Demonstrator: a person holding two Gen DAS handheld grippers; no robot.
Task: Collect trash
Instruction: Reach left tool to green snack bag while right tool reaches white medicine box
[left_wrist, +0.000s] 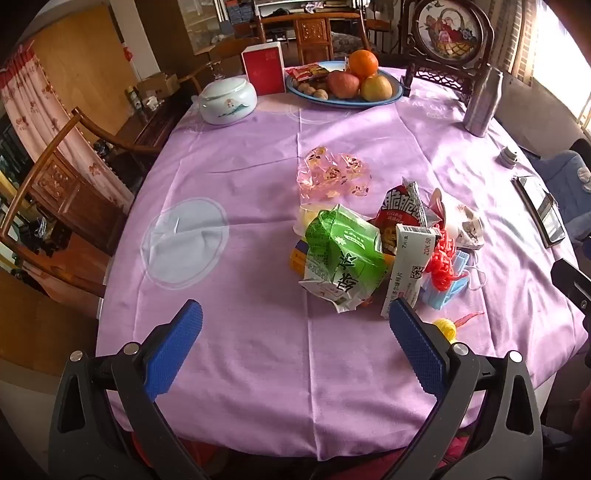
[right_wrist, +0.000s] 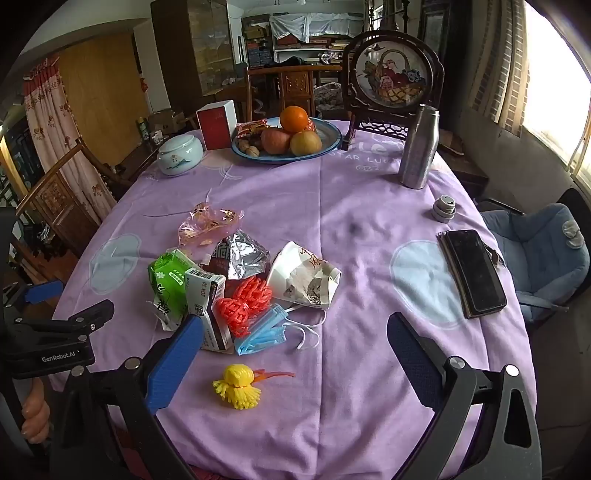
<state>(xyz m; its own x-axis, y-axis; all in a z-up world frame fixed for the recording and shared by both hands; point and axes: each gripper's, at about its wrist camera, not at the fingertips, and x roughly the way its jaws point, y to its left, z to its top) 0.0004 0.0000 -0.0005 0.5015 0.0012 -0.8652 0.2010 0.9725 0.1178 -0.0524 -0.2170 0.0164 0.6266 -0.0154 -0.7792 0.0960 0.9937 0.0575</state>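
Left wrist view: the left gripper (left_wrist: 295, 345) is held spread and empty above the near edge of the surface (left_wrist: 240, 177), which is draped in a purple cloth. The trash is heaped just beyond its right finger: a green wrapper (left_wrist: 341, 254), a white carton (left_wrist: 406, 266), red netting (left_wrist: 441, 258) and a blue face mask (left_wrist: 448, 290). A clear pink wrapper (left_wrist: 334, 173) lies apart, toward the middle.

Right wrist view: the right gripper (right_wrist: 295, 360) is likewise spread and empty, with a yellow pom-pom (right_wrist: 238, 384) seen between its fingers near the near edge, and a crumpled paper cup (right_wrist: 306, 277) beyond. The loose pom-pom is probably best pinched first, low and centred, while the phone (right_wrist: 476, 271) by the right edge is left alone.
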